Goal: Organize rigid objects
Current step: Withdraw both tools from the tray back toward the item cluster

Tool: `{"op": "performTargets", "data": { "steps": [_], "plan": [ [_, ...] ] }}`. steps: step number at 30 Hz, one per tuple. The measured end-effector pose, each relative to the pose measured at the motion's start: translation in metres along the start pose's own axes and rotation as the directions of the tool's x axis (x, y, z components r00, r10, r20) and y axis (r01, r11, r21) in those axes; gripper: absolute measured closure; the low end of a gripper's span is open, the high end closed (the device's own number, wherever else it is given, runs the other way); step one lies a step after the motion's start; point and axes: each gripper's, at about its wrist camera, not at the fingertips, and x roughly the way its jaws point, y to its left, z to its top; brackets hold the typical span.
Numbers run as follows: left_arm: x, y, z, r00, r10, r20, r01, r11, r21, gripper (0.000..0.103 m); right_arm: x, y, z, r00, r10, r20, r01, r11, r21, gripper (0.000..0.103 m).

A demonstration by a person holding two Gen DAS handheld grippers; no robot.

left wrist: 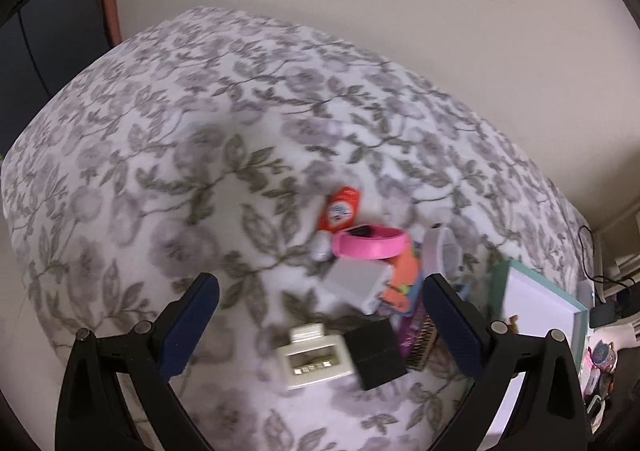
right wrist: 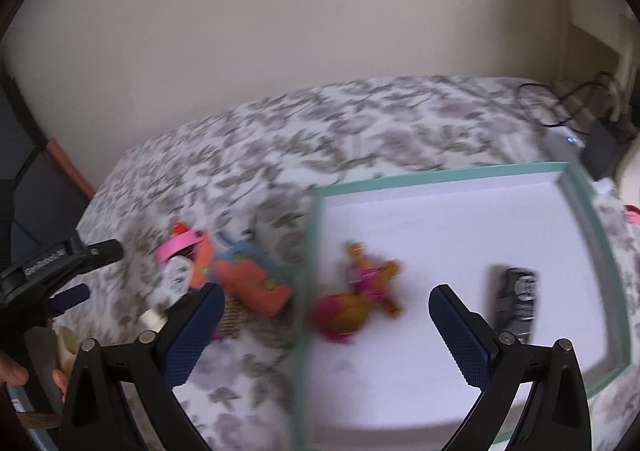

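Through my left wrist camera, my left gripper [left wrist: 320, 315] hangs over a bed covered in a white blanket with a grey leaf print [left wrist: 160, 155], its jaws wide apart and empty. Between and just beyond the blue pads lies the pile of small rigid things: a cream plastic box with a clear window [left wrist: 314, 359] touching a black cube [left wrist: 376, 351], a grey-white charger block [left wrist: 358, 285] behind them, then a pink wristband [left wrist: 370, 245] and an orange packet with a round label [left wrist: 340, 209] farthest off. An orange and blue toy [left wrist: 404, 283] sits right of the charger. At the right edge stands a shallow white tray with a mint-green rim [left wrist: 496, 283].

Through my right wrist camera, which is blurred, my right gripper [right wrist: 326, 331] hovers over that tray's left rim [right wrist: 310, 251], jaws apart and holding nothing. Inside the tray lie a pink and orange toy figure [right wrist: 360, 291] near the left side and a dark grey rectangular gadget [right wrist: 516, 299] well apart to its right. The pile, with the orange and blue toy [right wrist: 248, 279] and the pink wristband [right wrist: 178, 245], rests on the blanket just left of the tray. My left gripper [right wrist: 72, 275] shows at the left edge.
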Motion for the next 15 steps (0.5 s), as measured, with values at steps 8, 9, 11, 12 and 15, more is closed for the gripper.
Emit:
{"op": "performTargets", "data": {
  "steps": [8, 9, 11, 12, 15],
  "plan": [
    [0.015, 0.034, -0.004, 0.996, 0.036, -0.084, -0.041, 0.997, -0.060, 0.002, 0.027, 0.058, -0.008, 0.993, 0.062, -0.097, -0.072, 0.992, -0.104, 0.000],
    [0.017, 0.036, -0.005, 0.995, 0.038, -0.095, -0.044, 0.997, -0.066, 0.002, 0.032, 0.066, -0.011, 0.991, 0.069, -0.113, -0.082, 0.990, -0.115, 0.000],
    [0.025, 0.043, -0.007, 0.991, 0.037, -0.128, -0.049, 0.995, -0.089, 0.002, 0.040, 0.076, -0.014, 0.987, 0.077, -0.138, -0.095, 0.987, -0.130, 0.000],
    [0.029, 0.046, -0.008, 0.989, 0.037, -0.142, -0.052, 0.994, -0.101, 0.002, 0.046, 0.082, -0.017, 0.985, 0.083, -0.153, -0.105, 0.984, -0.142, 0.000],
    [0.039, 0.054, -0.012, 0.983, 0.028, -0.181, -0.055, 0.988, -0.146, 0.002, 0.056, 0.094, -0.023, 0.979, 0.085, -0.184, -0.117, 0.979, -0.168, 0.002]
  ]
}}
